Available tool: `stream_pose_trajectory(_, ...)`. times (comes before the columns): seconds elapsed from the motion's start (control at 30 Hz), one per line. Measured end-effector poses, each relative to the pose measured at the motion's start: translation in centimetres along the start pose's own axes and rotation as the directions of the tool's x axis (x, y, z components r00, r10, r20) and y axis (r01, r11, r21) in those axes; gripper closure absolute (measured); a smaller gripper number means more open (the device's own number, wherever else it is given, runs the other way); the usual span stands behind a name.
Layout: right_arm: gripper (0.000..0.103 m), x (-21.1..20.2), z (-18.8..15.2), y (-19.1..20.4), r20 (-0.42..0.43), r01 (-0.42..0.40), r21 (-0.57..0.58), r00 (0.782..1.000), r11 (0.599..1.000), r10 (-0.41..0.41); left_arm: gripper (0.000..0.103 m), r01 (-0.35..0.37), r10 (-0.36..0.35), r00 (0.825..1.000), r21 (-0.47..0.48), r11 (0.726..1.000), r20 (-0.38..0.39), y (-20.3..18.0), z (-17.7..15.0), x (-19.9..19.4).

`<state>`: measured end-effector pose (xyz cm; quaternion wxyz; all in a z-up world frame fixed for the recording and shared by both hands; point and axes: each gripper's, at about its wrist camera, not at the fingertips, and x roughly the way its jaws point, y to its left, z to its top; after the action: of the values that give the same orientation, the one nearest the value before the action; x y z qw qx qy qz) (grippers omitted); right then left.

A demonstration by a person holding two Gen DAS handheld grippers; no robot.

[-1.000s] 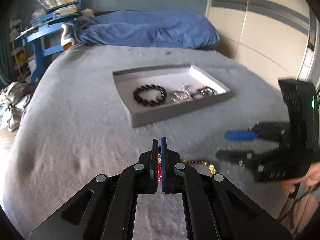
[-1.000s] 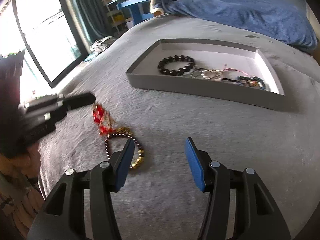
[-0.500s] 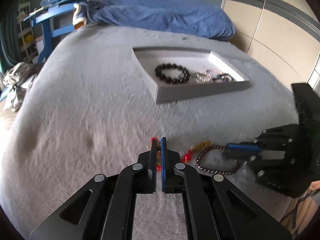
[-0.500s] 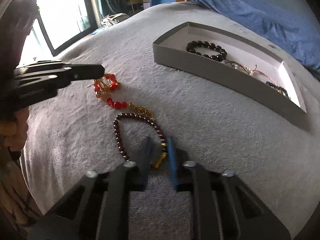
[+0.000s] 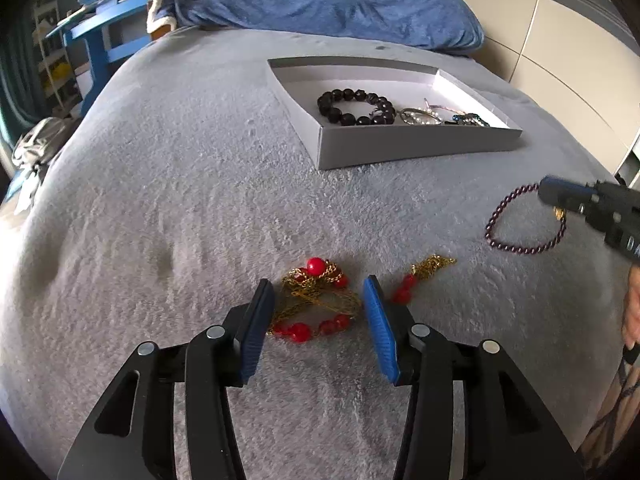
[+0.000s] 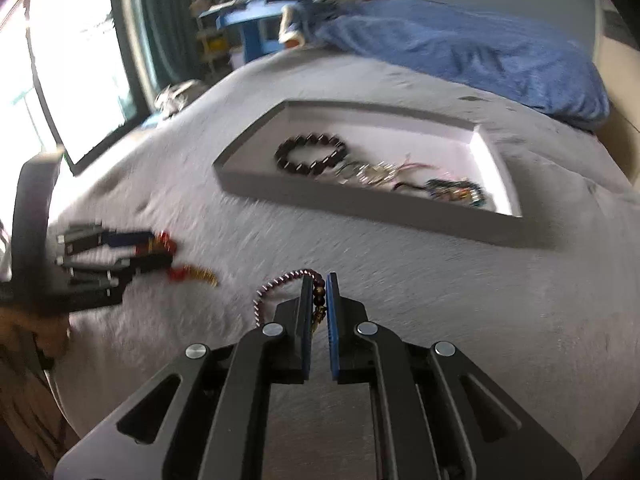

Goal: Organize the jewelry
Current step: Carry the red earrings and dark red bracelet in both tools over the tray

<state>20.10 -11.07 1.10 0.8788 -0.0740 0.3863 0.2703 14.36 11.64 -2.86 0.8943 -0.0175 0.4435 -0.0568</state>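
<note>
A red-bead and gold-chain necklace (image 5: 316,300) lies on the grey blanket between the fingers of my left gripper (image 5: 318,282). Its jaws are opening and the pads stand clear of the necklace. My right gripper (image 6: 319,280) is shut on a dark purple bead bracelet (image 6: 276,282), which hangs from it above the bed. The left wrist view shows that bracelet (image 5: 520,246) dangling from the right gripper (image 5: 552,194) at the right edge. A grey tray (image 5: 400,144) farther back holds a black bead bracelet (image 5: 356,108) and other small pieces.
A blue duvet (image 5: 340,4) lies bunched at the head of the bed. A blue desk (image 5: 108,20) stands past the bed's left side, and a large window (image 6: 72,80) is beyond it. A cream wardrobe (image 5: 560,40) stands on the right.
My left gripper sank to the blanket and opened, leaving the red necklace lying there. My right gripper closed on the purple bracelet and lifted it off the bed.
</note>
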Motion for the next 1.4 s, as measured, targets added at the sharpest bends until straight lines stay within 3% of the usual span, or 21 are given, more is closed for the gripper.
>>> stream_pose_trajectory(0.1, 0.097, -0.2, 0.4, -0.6, 0.014, -0.012, 0.032, 1.000, 0.999, 0.012, 0.076, -0.008, 0.008, 1.000, 0.012, 1.000, 0.002, -0.1, 0.0, 0.1)
stream_pose_trajectory(0.13, 0.097, -0.3, 0.4, -0.6, 0.017, -0.014, 0.036, 1.000, 0.999, 0.014, 0.088, -0.005, 0.005, 1.000, 0.010, 1.000, 0.009, -0.1, 0.0, 0.0)
stream_pose_trajectory(0.33, 0.097, 0.0, 0.7, -1.0, 0.033, -0.018, 0.050, 0.999, 0.999, 0.017, 0.101, 0.037, -0.038, 0.996, 0.018, 0.999, 0.081, -0.5, 0.7, -1.9)
stream_pose_trajectory(0.9, 0.097, -2.6, 1.4, -2.8, 0.114, -0.044, 0.091, 0.993, 0.995, 0.033, 0.102, 0.121, -0.126, 0.970, 0.036, 0.992, 0.208, -2.5, 3.8, -5.5)
stream_pose_trajectory(1.4, 0.097, -4.4, 3.8, -3.7, 0.197, -0.040, 0.091, 0.980, 0.995, 0.022, 0.102, 0.139, -0.166, 0.941, 0.110, 0.984, 0.295, -5.8, 8.3, -7.7)
